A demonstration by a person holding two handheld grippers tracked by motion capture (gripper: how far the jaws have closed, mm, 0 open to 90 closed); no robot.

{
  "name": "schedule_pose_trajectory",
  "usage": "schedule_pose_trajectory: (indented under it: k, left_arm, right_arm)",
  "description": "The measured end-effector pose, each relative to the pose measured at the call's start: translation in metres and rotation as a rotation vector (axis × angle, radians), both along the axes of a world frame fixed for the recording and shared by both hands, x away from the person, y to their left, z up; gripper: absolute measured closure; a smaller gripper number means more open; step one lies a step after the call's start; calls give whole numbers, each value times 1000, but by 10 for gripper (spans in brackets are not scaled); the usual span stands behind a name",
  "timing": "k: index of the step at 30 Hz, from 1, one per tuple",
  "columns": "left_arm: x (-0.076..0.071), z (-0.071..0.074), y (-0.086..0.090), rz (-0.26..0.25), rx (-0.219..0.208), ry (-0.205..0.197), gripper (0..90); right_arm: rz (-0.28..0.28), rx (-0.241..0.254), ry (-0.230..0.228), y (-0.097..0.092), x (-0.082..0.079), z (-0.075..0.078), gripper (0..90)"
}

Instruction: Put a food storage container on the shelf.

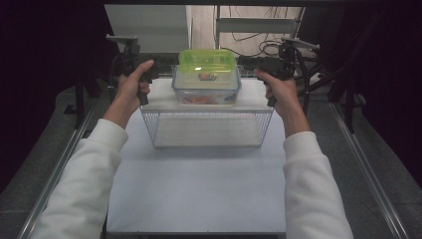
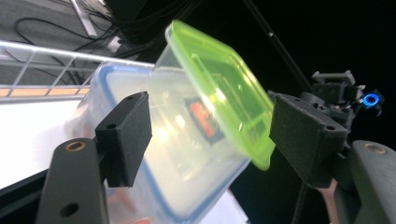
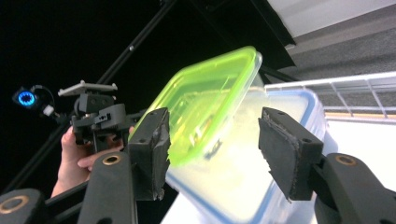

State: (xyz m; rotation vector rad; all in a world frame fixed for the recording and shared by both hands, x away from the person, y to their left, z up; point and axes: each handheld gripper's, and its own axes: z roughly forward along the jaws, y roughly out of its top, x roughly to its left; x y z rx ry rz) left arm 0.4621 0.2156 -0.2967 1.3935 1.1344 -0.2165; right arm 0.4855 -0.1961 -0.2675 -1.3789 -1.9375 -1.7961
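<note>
A clear box with a lime-green lid [image 1: 207, 62] sits on top of a larger clear box with a blue-rimmed lid [image 1: 206, 90]; something red and orange shows inside the lower one. Both rest on a white shelf [image 1: 160, 98]. My left gripper [image 1: 161, 67] is at the stack's left side and my right gripper [image 1: 251, 63] at its right side. In the left gripper view the green-lidded box [image 2: 219, 93] lies between the open jaws of my left gripper [image 2: 215, 135], pads off it. In the right gripper view the same box [image 3: 205, 93] lies between the spread pads of my right gripper [image 3: 219, 151].
The shelf tops a wire rack [image 1: 206, 130] standing on a white table [image 1: 199, 189]. Dark stands and cables crowd the back on both sides. Metal rails [image 1: 366, 169] run along the table's sides. The blue-rimmed box [image 2: 100, 81] reaches past the green one.
</note>
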Motion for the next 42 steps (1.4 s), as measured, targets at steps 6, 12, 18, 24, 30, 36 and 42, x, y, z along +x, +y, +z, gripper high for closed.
schedule_pose_trajectory:
  k: [6,12,18,24,30,36,42]
  left_arm:
    - [-25,-3,9,10,26,-21,286]
    - [-55,-9,13,-8,133,-71,293]
    - [-92,-24,9,-52,265,-121,293]
    - [-130,-51,9,-86,295,-151,292]
    - [-165,-78,9,-105,289,-167,291]
    - [-188,-116,5,-129,330,-128,283]
    - [-198,-150,-1,-153,396,-71,281]
  right_arm:
    - [43,-44,-41,-1,-21,0,408]
    - [79,-108,-90,-4,-47,-2,397]
    - [95,-166,-143,-9,-75,-20,385]
    - [119,-226,-174,-18,-106,-42,379]
    - [161,-258,-153,-31,-134,-71,375]
    - [181,-306,-101,-41,-153,-110,374]
    - [214,-367,-36,-41,-166,-154,373]
